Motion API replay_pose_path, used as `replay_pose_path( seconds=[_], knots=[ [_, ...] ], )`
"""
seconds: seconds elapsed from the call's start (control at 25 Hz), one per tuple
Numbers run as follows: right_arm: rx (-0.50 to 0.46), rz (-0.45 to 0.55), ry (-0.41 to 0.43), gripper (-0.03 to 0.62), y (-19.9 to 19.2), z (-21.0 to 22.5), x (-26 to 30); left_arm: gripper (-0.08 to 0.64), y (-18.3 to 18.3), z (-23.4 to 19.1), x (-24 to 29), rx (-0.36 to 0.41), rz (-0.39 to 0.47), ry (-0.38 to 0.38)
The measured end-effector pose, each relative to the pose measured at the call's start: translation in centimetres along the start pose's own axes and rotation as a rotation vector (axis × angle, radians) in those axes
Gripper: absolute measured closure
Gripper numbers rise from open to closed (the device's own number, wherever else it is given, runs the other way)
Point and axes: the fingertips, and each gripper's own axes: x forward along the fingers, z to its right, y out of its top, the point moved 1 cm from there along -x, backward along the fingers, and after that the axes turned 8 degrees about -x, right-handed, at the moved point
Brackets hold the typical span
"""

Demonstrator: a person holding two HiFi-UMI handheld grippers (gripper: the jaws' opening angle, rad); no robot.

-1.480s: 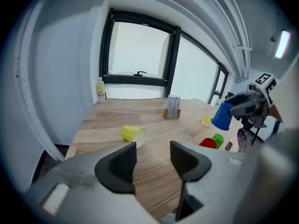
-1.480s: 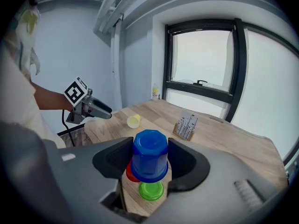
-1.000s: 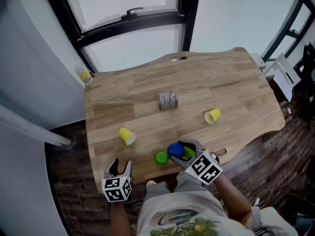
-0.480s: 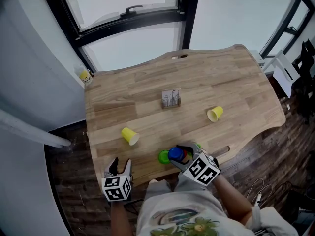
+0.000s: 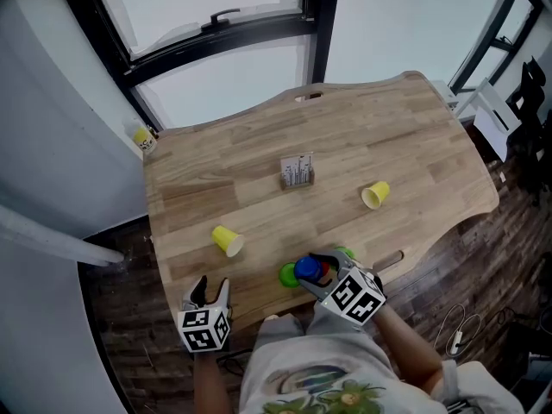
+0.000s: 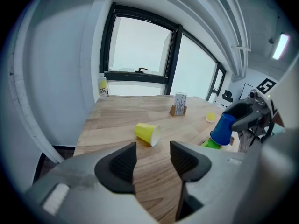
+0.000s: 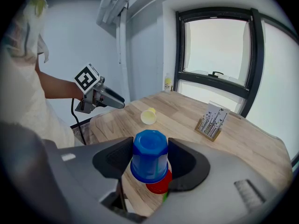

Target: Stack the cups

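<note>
Near the surface's [image 5: 259, 149] front edge, head view: the right hand-held gripper [image 5: 317, 264] holds a blue cup [image 5: 307, 268] by a green cup [image 5: 287, 275] — probably light, thin, slippery; grip mid-wall. Left gripper view: left hand-held gripper [image 6: 152, 157] wide open, empty, yellow cup [image 6: 148, 133] beyond. Right gripper view: jaws pinch the blue cup's sides; red cup [image 7: 160, 186] beneath — green mostly hidden.

A blue plastic cup [image 7: 149, 155], a red plastic cup [image 7: 159, 186] and a green plastic cup [image 5: 288, 274] are each plain-coloured. One yellow plastic cup [image 5: 227, 240] and a second yellow plastic cup [image 5: 374, 195] are plain too. The pale wooden table [image 5: 388, 136] is tan, streaked with grain.
</note>
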Motion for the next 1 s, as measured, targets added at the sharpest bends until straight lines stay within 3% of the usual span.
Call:
replay_pose_path(
  seconds=[0.56, 0.76, 1.0],
  knots=[
    [0.007, -0.037, -0.002, 0.356, -1.1, -0.2, 0.6, 0.321, 0.6, -0.1, 1.0, 0.017, -0.011, -0.019],
    [0.006, -0.058, 0.03, 0.321, -1.3, -0.6, 0.7, 0.322, 0.8, 0.2, 1.4, 0.018, -0.016, -0.024],
    [0.088, 0.014, 0.074, 0.311, 0.1, -0.3, -0.6, 0.322, 1.2, 0.4, 1.8, 0.014, -0.014, -0.021]
  ],
)
